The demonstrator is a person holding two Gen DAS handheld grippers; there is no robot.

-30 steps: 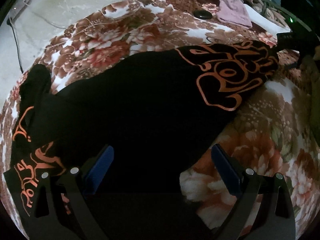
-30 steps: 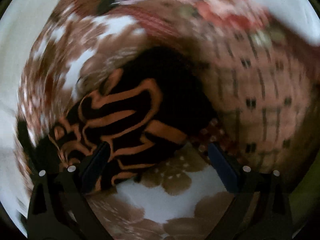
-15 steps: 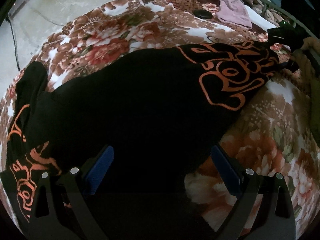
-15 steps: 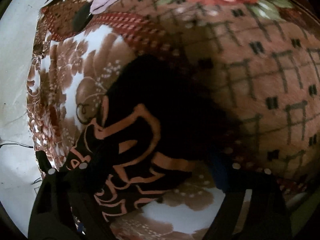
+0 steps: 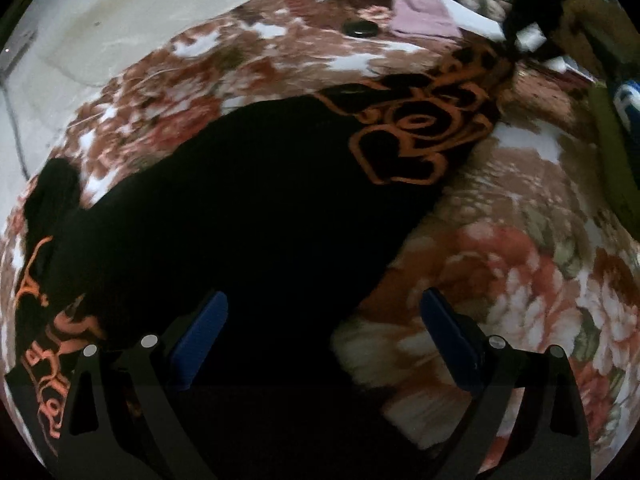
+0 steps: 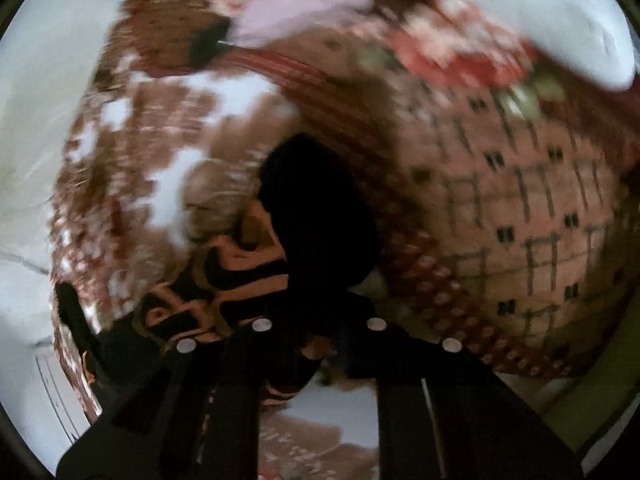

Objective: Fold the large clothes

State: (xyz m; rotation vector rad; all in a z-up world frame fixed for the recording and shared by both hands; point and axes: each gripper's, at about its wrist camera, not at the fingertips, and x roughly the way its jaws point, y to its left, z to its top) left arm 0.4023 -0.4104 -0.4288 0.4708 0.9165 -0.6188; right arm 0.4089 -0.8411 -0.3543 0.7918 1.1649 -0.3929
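Right hand-held gripper [image 6: 318,336] closing, clenched on black orange-printed cloth garment [image 5: 248,216], left hand-held gripper [image 5: 320,320] released above it, floral blanket [image 5: 500,280] beneath

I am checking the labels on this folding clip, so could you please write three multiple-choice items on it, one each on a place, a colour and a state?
1. Where does the black garment lie?
A. on the floral blanket
B. on a bare wooden floor
C. over a chair back

2. What colour is the print on the garment?
A. bright blue
B. orange
C. white

3. How does the left gripper stand?
A. clamped on a pink cloth
C. shut with nothing in it
B. open over the garment's near edge

Answers:
1 A, flowered fabric shows on every side of the garment.
2 B, the curling outlines at both of its ends are orange.
3 B, its blue pads stand wide apart; the right gripper is the one closing, with the printed end between its fingers.
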